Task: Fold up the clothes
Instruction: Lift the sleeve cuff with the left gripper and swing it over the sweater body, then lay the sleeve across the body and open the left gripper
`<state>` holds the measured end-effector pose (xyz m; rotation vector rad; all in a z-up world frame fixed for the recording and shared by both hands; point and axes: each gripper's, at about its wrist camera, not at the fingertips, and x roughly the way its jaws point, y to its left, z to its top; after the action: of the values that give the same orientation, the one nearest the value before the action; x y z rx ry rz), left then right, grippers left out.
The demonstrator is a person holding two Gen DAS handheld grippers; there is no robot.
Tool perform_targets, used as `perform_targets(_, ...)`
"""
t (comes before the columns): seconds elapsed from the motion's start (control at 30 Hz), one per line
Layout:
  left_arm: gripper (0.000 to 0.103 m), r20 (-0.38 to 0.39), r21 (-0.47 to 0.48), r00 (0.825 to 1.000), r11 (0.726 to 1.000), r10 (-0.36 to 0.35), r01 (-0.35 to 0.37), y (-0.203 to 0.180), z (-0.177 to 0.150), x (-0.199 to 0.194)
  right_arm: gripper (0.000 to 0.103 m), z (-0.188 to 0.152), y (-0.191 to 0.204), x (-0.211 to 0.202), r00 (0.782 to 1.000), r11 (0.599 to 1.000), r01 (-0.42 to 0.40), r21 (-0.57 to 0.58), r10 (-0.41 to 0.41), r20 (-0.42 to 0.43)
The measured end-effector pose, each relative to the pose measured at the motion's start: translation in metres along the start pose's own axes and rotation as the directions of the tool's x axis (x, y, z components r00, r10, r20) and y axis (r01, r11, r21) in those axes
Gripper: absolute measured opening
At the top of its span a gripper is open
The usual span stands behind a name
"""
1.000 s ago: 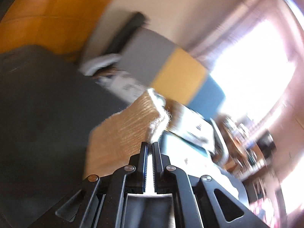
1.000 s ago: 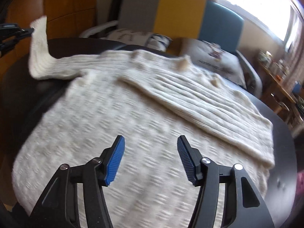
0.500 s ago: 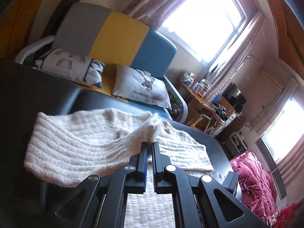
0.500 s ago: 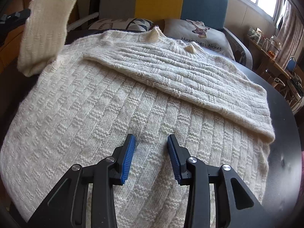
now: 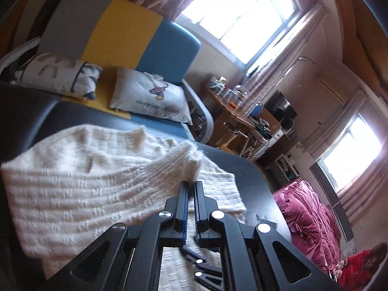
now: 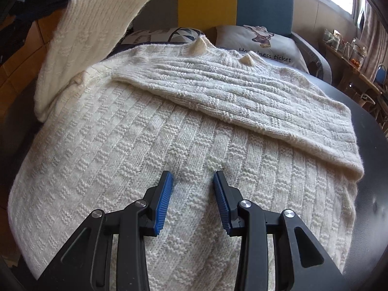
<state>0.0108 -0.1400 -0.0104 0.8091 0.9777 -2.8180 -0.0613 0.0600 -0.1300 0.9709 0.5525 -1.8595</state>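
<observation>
The right gripper [image 6: 192,181], jaws part-open after narrowing and holding nothing, presses on the body of a cream sweater [image 6: 135,150] spread across a dark table [image 6: 368,121]. Beyond, at twelve o'clock, one sleeve [image 6: 254,97] lies folded crosswise. At ten o'clock the left gripper [image 5: 191,189], clamped on the other sleeve's cuff [image 6: 97,24], carries it inward, its length running toward the chest.
</observation>
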Motion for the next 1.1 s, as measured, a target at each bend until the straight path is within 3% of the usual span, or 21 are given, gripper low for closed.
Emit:
perform_targets(0.27,0.003,0.067,0.156,0.994,0.985,-0.092,0.08,-0.075,0.056,-0.015,0.038,-0.002,-0.001,-0.001,1.0,1.0,-0.011,0.013,0.011,0.023)
perform_targets(0.57,0.003,0.011,0.206,0.987,0.966,-0.162,0.156,-0.132,0.071,0.023,0.039,-0.004,-0.008,-0.003,0.998,0.998,-0.046,0.047,0.044,0.041)
perform_targets(0.87,0.003,-0.144,0.145,0.984,0.982,-0.101,0.122,-0.113,0.027,0.105,0.039,-0.006,-0.019,-0.006,0.993,0.988,-0.11,0.111,0.104,0.059)
perform_targets(1.1,0.004,-0.196,0.134,0.979,0.987,-0.062,0.09,-0.089,0.014,0.122,0.039,-0.009,-0.029,-0.013,0.987,0.974,-0.149,0.171,0.136,0.082)
